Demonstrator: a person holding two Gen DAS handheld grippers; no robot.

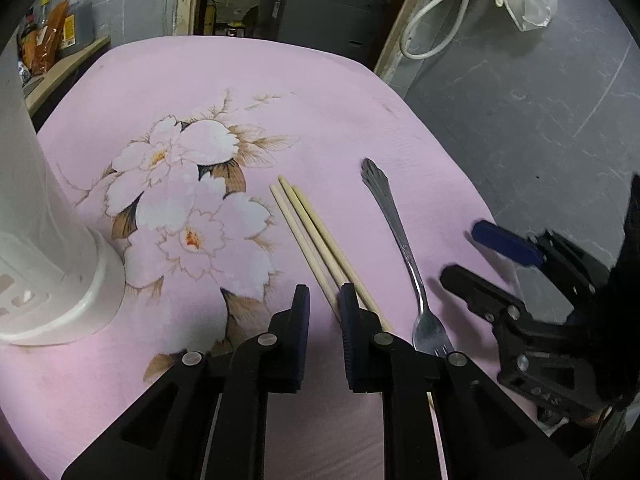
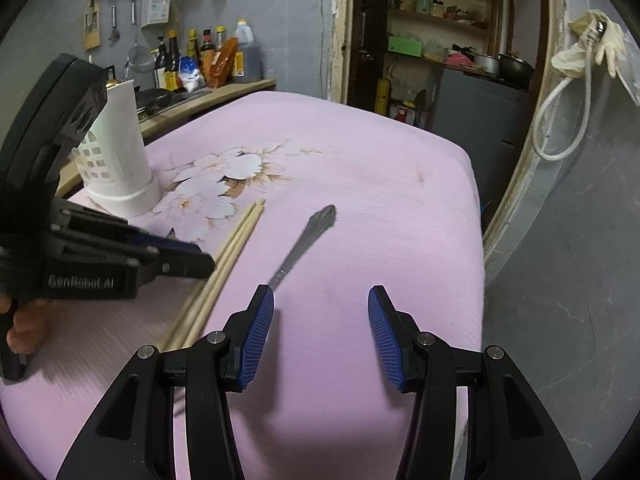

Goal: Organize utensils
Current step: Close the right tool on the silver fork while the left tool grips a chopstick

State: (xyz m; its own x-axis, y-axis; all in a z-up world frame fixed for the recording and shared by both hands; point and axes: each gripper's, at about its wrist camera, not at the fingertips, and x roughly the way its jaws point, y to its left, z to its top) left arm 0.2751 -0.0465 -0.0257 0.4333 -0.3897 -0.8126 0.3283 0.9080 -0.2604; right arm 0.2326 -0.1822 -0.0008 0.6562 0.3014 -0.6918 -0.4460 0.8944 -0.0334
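1. Chopsticks [image 1: 320, 248] – 3 light wooden sticks, side by side, touching, on pink floral tablecloth [image 1: 360, 100]. In L wrist view they run from centre down toward 5 o'clock, near ends passing under L gripper's right finger.
2. Fork [image 1: 404, 248] – metal, flat on cloth, at 3 o'clock of the chopsticks, apart from them. Ornate handle end points to 12, tines at the near end, partly hidden behind L gripper's right finger.
3. In R wrist view the fork handle [image 2: 308, 236] angles toward 1 o'clock; lower part hidden behind R gripper's left finger.
4. Utensil holder [image 2: 116, 160] – white, slotted, upright on cloth, at 10 o'clock of the chopsticks, well apart.
5. L gripper [image 1: 324, 304] – jaws narrowed to a small gap, nothing btwn pads; chopsticks lie beside/under right pad, not clamped. Hovers just over cloth.
6. R gripper [image 2: 320, 312] – jaws about half open, holding nothing, only bare cloth btwn pads. Fork just at its left finger.
7. Bkgd: bottles [image 2: 192, 56] on counter at 11 o'clock, doorway w/ shelves [image 2: 440, 20] at 12–1, white hose [image 2: 568, 120] on wall at 3.
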